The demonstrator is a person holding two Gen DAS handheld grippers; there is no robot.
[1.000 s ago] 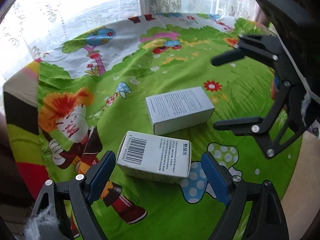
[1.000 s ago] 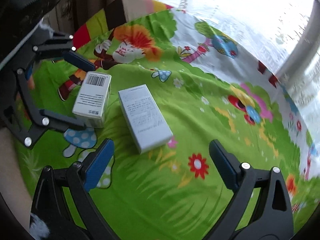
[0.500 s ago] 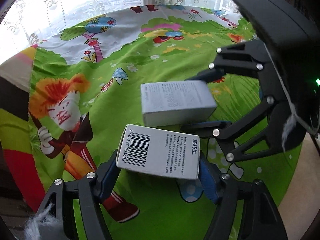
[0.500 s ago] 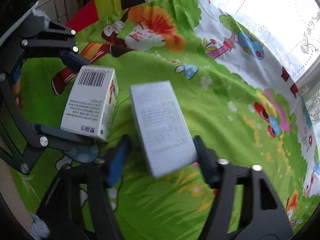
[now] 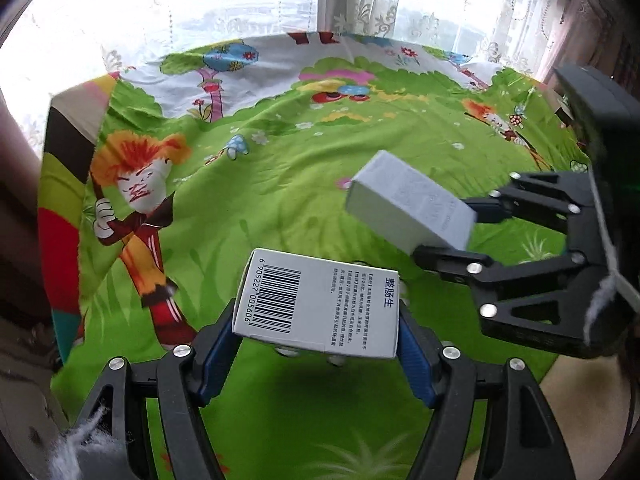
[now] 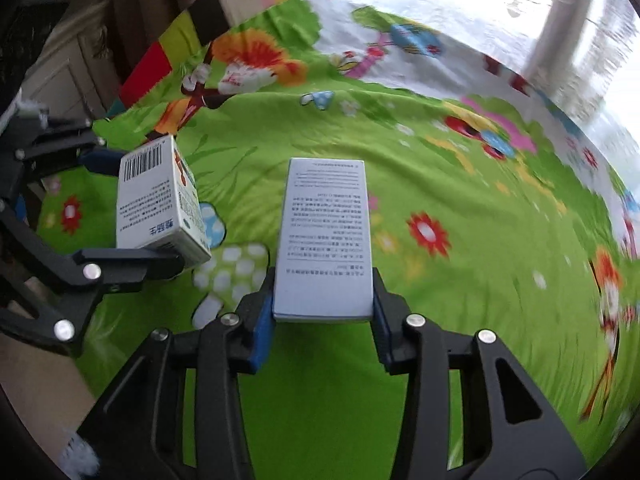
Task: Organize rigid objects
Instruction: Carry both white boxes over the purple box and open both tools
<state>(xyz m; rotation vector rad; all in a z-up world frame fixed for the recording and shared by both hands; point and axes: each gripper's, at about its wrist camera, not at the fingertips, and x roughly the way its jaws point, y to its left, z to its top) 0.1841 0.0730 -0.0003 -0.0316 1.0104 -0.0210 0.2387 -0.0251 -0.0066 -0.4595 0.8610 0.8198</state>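
My left gripper (image 5: 318, 330) is shut on a white barcode box (image 5: 320, 306) and holds it above the cartoon tablecloth (image 5: 280, 184). The same box (image 6: 156, 200) shows at the left of the right wrist view, clamped by the left gripper (image 6: 132, 208). My right gripper (image 6: 322, 312) is shut on a pale grey printed box (image 6: 326, 236), lifted off the cloth. In the left wrist view this grey box (image 5: 408, 212) hangs tilted at the right, held by the right gripper (image 5: 464, 232).
The cloth-covered round table ends at a lace-curtained window (image 5: 340, 0) at the back. A dark drape and a cream cabinet (image 6: 68, 76) stand off the table's left side. Bare floor (image 5: 592, 400) shows beyond the near right edge.
Both grippers closed on their boxes and lifted them off the cloth. The grey box has moved up and to the right, away from the barcode box.
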